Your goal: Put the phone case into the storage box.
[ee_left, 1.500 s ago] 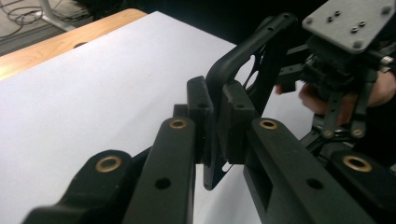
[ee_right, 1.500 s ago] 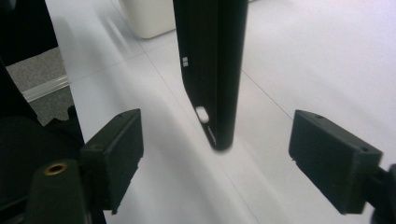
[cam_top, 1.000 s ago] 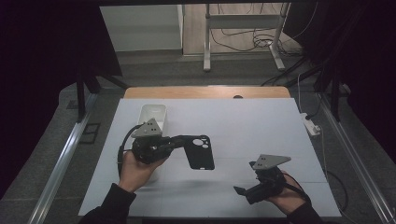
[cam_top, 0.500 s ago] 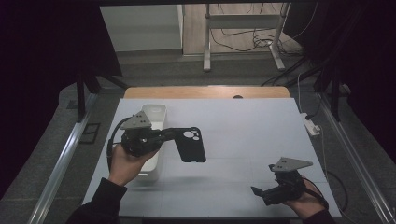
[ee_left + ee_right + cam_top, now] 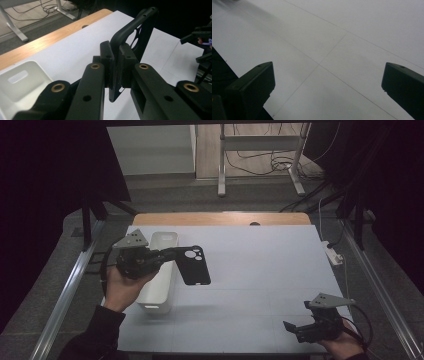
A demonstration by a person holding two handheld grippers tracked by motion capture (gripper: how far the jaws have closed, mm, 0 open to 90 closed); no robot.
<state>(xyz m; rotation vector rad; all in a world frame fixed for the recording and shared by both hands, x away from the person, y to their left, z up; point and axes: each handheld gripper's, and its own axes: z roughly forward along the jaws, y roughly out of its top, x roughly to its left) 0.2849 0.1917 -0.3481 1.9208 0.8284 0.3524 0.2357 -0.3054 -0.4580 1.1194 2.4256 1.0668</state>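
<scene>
Left gripper [image 5: 167, 254] clamps black phone case [image 5: 194, 265] by its edge, held above table beside white bin [image 5: 159, 292]; case looks light, thin, bendy w/ slick rim, so grip near corner; right gripper [image 5: 295, 329] spread, empty.

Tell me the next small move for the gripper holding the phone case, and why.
Probably carry the phone case a little further left until it hangs over the white bin, then lower it. The left gripper is shut on the case's edge and holds it above the table, just to the right of the bin's opening. The right gripper is open and away at the near right corner.
</scene>
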